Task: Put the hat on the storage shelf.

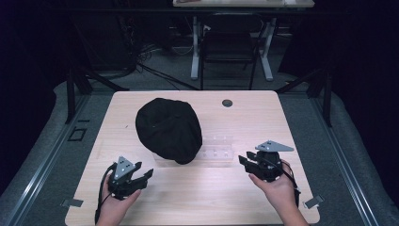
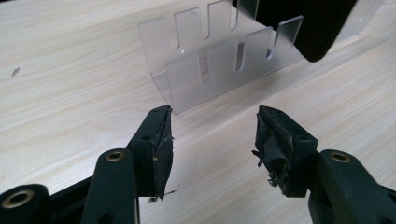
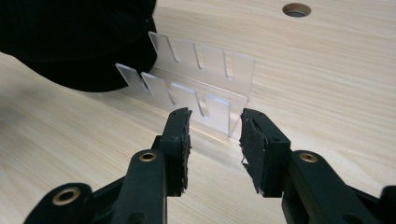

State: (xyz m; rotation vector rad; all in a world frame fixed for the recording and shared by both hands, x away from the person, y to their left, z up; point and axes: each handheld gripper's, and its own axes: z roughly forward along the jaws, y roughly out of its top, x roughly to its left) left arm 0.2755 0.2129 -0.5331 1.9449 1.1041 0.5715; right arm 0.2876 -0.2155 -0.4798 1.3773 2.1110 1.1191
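A black cap rests on one end of a clear slotted plastic rack in the middle of the wooden table. My left gripper is held low near the front left and points toward the rack's covered end. Its jaws stand open with nothing between them, just short of the rack, with the cap above. My right gripper is at the front right, open and empty, facing the rack's bare end. The cap covers the far end in that view.
A round cable hole sits in the table's far side, also seen as a hole beyond the rack. Behind the table stand a dark chair and white desk legs. Small metal brackets mark the front corners.
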